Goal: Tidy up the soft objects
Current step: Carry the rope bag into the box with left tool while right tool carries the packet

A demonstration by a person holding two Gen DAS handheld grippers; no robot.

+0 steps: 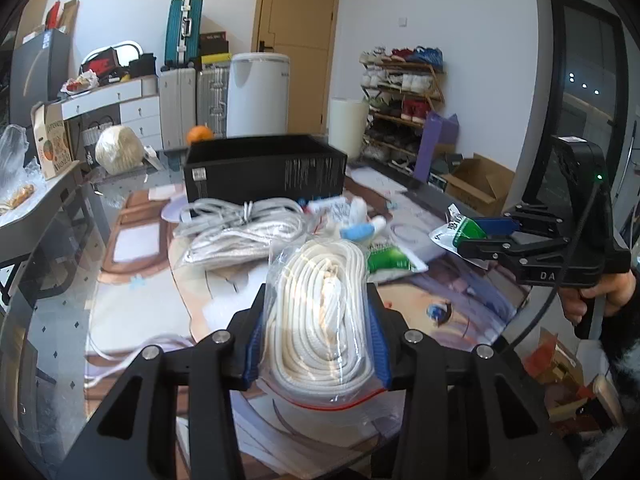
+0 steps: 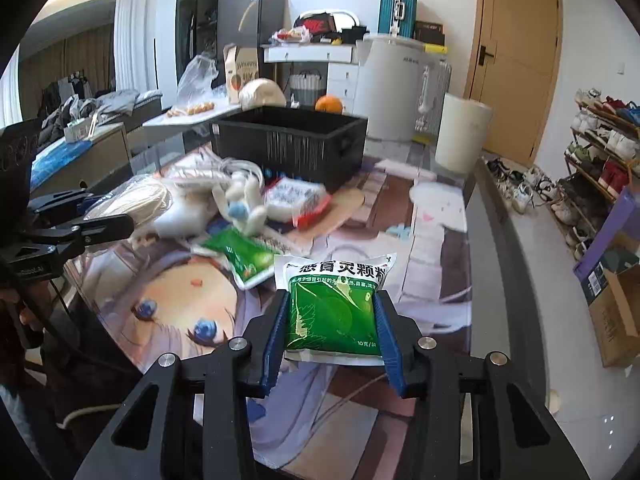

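Rope bag (image 1: 320,312) lies along tool (image 1: 318,332).

Lots of white, green and black on this one

Cream-white rope coil (image 1: 320,312) in a clear zip bag with a red seal strip; green sachet (image 2: 334,312) with a white top band and green lettering. Fingers (image 2: 387,344) are blue-padded on black frames. Black box (image 1: 264,172), orange fruit (image 1: 199,134), teal suitcase (image 1: 183,30), tabletop (image 2: 168,300) printed with anime art, blue eyes, lavender hair.
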